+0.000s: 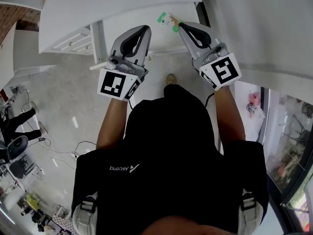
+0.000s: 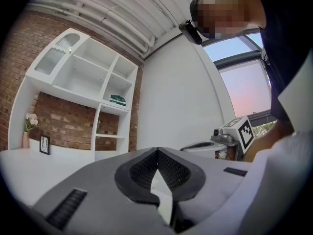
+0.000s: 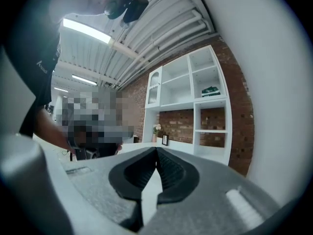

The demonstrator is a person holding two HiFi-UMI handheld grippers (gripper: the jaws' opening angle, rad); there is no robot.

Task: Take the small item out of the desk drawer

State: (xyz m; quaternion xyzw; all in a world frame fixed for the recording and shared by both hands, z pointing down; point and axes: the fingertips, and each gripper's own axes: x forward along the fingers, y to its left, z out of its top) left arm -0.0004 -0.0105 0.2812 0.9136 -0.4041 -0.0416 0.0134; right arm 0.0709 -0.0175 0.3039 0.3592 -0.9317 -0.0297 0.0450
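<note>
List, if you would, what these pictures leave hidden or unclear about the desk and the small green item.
Small green item: head view, too small to identify; contact with right gripper unclear.
Drawer: head view, none distinguishable on the white desk, cut by the top edge.
Gripper views: both face shelves; neither clearly shows the item.

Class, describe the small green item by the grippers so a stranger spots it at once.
Find the white desk at the head view's top. Just past the tip of the right gripper shows a small green-and-white item, the only coloured thing there.
</note>
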